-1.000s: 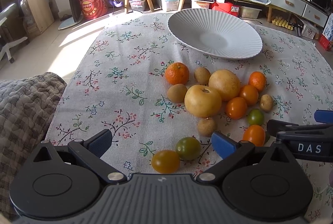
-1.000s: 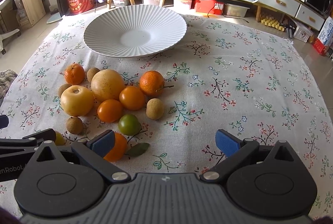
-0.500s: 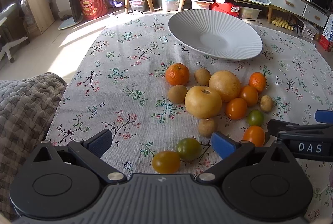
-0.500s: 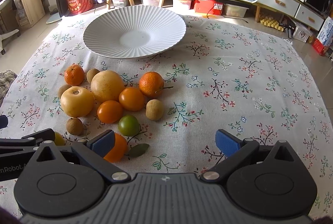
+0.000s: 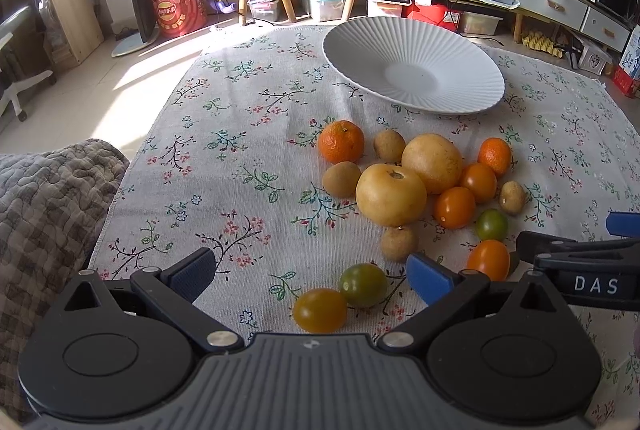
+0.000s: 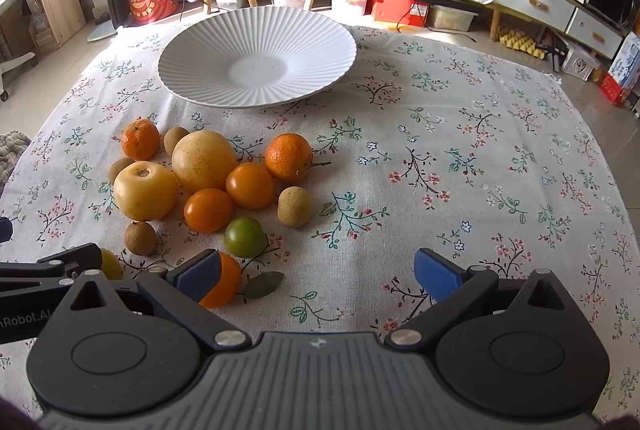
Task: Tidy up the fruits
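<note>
The fruits (image 6: pixel 208 186) are gathered in a loose cluster on the flowered cloth (image 6: pixel 460 170), just in front of the white ribbed plate (image 6: pixel 256 62), which holds nothing. In the right wrist view one orange tomato (image 6: pixel 224 286) is half hidden behind the left fingertip of the right gripper (image 6: pixel 316 274), and a yellow tomato (image 6: pixel 110 264) is mostly covered by the other tool's black arm at the left edge. A small brown fruit (image 6: pixel 120 168) is partly masked by the large yellow pear (image 6: pixel 145 190). From the left wrist view a yellow tomato (image 5: pixel 320 310) and a green tomato (image 5: pixel 363 284) are seen lying touching between the spread fingers of the left gripper (image 5: pixel 312 272). Both grippers are held wide apart with nothing gripped. The cloth's right half is bare, giving room beside the cluster; its left edge is met by a quilted grey blanket (image 5: pixel 44 210). The cloth's near edge is cut off by the gripper bodies.
</note>
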A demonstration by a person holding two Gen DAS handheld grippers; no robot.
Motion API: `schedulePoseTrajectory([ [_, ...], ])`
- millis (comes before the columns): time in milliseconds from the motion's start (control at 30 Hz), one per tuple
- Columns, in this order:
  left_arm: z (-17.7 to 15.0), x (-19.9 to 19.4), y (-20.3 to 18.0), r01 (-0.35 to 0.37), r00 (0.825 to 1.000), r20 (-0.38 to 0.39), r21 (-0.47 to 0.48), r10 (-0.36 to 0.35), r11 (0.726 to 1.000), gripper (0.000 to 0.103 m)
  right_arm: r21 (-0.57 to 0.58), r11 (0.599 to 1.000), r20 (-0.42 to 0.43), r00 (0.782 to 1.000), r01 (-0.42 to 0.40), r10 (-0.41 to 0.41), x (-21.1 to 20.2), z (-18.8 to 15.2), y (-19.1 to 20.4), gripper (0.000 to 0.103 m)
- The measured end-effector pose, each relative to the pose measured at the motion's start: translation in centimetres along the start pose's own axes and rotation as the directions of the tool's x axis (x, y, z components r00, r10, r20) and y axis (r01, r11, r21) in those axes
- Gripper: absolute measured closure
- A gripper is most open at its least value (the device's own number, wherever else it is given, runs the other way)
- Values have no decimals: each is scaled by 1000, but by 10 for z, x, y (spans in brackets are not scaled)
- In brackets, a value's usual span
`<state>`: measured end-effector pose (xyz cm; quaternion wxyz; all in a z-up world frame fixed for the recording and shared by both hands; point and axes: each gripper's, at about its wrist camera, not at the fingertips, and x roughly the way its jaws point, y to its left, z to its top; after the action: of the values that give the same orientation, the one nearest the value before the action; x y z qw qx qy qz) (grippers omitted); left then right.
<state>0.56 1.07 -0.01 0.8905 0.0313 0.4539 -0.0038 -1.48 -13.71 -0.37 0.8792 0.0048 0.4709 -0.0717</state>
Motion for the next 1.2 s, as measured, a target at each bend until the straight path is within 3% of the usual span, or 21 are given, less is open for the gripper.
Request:
schedulePoseTrajectory([
  [600,14,9,7,10,1000,-5,15,-10,1000,9,4,1000,20,1000,9,-9,-2,13,-10,0],
  [800,30,16,8,7,1000,11,74,-7,997,9,58,998,-44,998,-32,34,7,29,-26,0],
  [1033,44,21,2,123,992,-1,202,-126,972,9,57,982,-104,977,-179,184,16,52,-23,1],
  [1133,43,23,0,157,985,29,246,-170,956,9,68,950,-82,948,-304,309,18,63,-21,2],
  [1200,40,28,-2,208,976,4,266,-217,941,9,81,928,-82,925,-364,370,24,69,-20,6],
])
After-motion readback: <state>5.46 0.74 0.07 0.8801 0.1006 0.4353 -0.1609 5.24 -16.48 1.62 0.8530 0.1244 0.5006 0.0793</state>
